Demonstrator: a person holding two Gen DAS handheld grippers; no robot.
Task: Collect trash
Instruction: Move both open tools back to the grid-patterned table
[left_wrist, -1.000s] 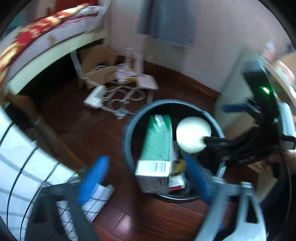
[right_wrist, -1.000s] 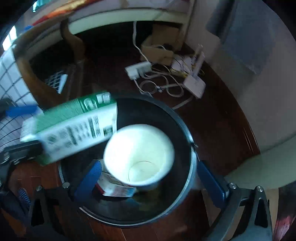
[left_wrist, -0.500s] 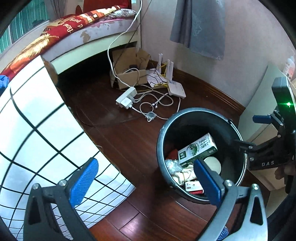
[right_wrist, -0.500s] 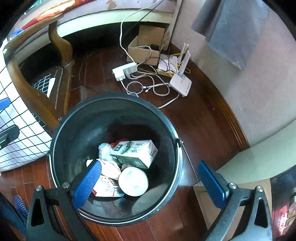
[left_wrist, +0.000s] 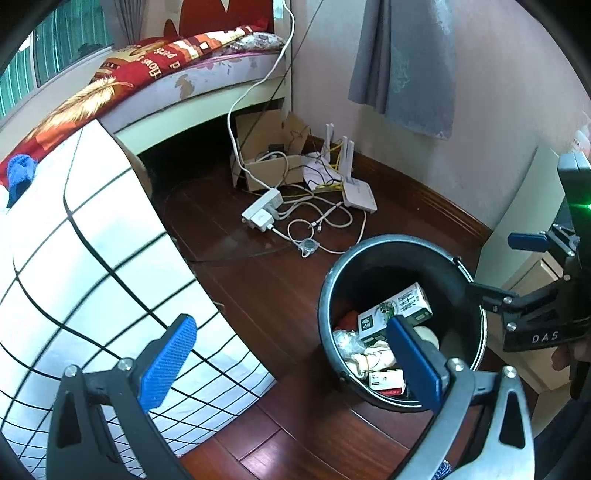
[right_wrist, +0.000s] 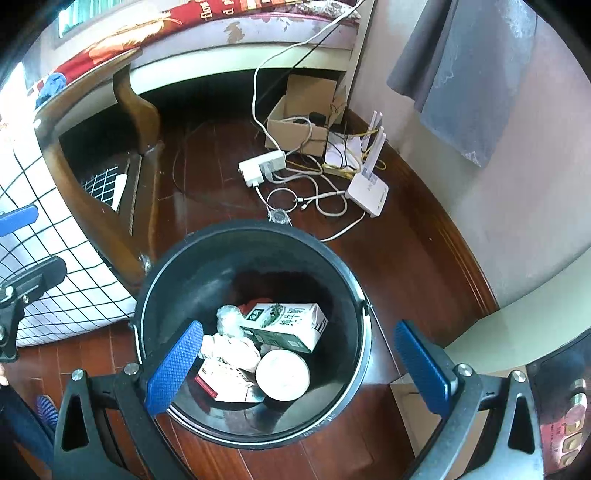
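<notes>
**A:** Start big. What lies under the tongs?

**B:** The black bin stands on the wood floor straight below the right gripper, and ahead and to the right of the left gripper. Both pairs of blue pads stand wide apart with nothing between them.

**A:** And the trash?

**B:** All of it that I can see lies at the bottom of the bin. The largest piece is the green and white carton, on its side, just ahead of the right tongs. I judge it light and likely empty, with stiff board walls that would dent; it is best taken across its narrow faces. It carries printed characters too small to read.

**A:** Next?

**B:** The white paper cup touches the carton on the nearer side. It looks light and crushable, so pinch the rim gently. Beside it, close to the left pad of the right tongs, lies soft crumpled paper, which would yield anywhere, and a small red and white packet with unreadable print.

**A:** Any writing that is legible?

**B:** Only "DAS" on the right gripper's body, seen at the right edge of the left view.
</notes>
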